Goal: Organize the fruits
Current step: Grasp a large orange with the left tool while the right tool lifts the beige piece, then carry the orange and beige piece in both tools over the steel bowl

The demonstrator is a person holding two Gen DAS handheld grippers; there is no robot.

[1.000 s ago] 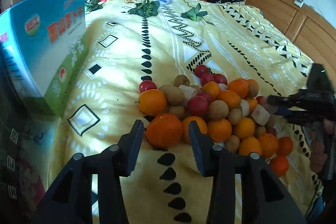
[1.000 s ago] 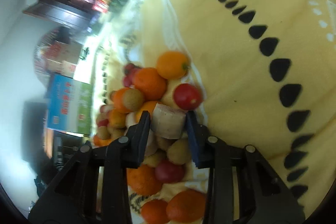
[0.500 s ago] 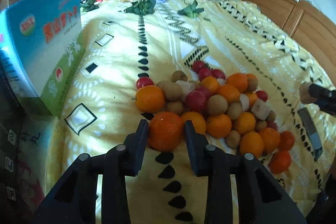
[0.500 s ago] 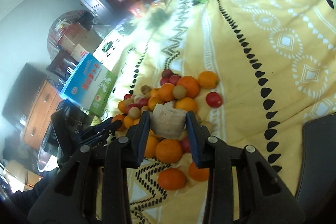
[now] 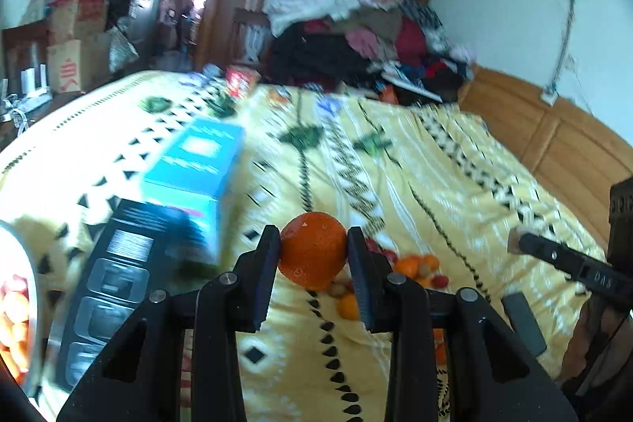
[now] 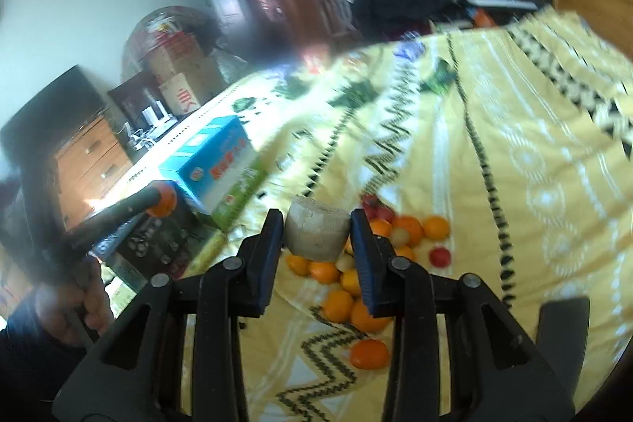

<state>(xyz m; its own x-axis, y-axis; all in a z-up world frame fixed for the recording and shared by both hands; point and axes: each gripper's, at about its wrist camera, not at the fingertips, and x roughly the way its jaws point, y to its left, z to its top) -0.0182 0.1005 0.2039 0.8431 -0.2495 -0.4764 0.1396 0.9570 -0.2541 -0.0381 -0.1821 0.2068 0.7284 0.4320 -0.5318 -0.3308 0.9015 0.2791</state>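
My left gripper [image 5: 313, 256] is shut on an orange [image 5: 312, 251] and holds it high above the yellow bedspread [image 5: 415, 184]. My right gripper [image 6: 317, 234] is shut on a pale beige fruit chunk [image 6: 316, 233], also lifted. The fruit pile [image 6: 372, 263] of oranges, red fruits and brown fruits lies on the bedspread below both grippers; it also shows in the left wrist view [image 5: 411, 267]. In the right wrist view the left gripper with its orange [image 6: 160, 204] is at the left. A metal bowl [image 5: 27, 263] holding orange and red fruits sits at the left edge.
A blue carton [image 5: 198, 165] and a black box [image 5: 114, 275] lie on the bed left of the pile. A dark flat object [image 5: 522, 323] lies on the bedspread at the right. Clothes [image 5: 356, 38] are piled at the far end. A wooden bed frame [image 5: 561, 149] runs along the right.
Both grippers have risen well above the pile with their fruit. The left gripper closed on the orange and swung left toward the boxes and bowl.
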